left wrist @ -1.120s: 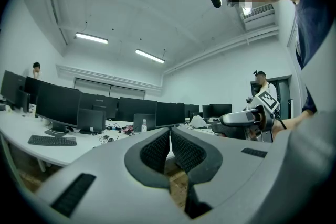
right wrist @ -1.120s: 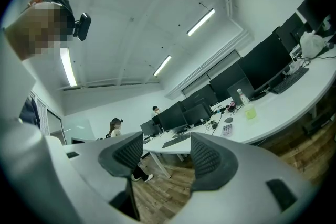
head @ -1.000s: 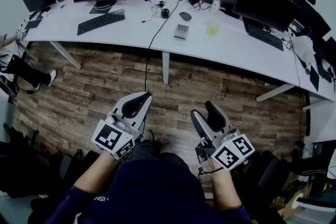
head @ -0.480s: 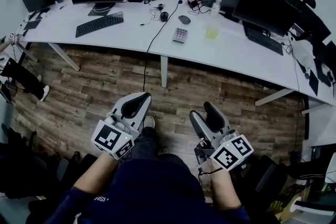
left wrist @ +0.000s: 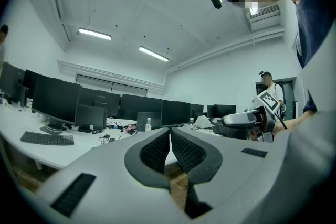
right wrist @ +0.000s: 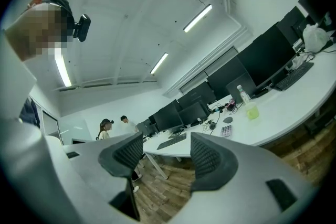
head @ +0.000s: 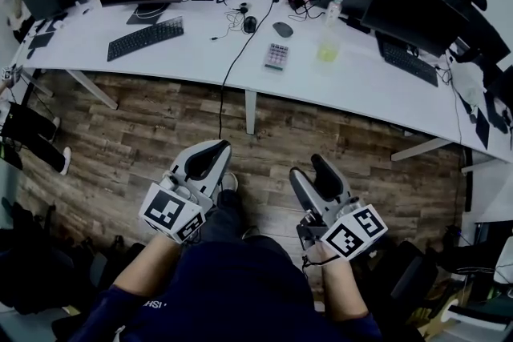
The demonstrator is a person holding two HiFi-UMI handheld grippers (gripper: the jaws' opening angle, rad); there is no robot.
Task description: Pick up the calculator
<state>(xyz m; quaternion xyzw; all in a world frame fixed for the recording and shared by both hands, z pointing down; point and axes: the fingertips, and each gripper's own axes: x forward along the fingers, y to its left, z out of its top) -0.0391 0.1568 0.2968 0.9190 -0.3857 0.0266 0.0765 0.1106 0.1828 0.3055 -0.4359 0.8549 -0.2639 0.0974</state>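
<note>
Calculator (head: 276,56): lies on the white desk (head: 192,52), well apart from both grippers.
Left gripper (head: 218,150): pads pressed together, empty.
Right gripper (head: 311,166): spread wide, empty.
Risk: a hurried reach could knock the cup (head: 325,50) nearby.

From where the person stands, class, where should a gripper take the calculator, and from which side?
The calculator lies flat on the desk, short end toward the person, with bare desk on either side. So grip across its long edges, coming down from above.
</note>
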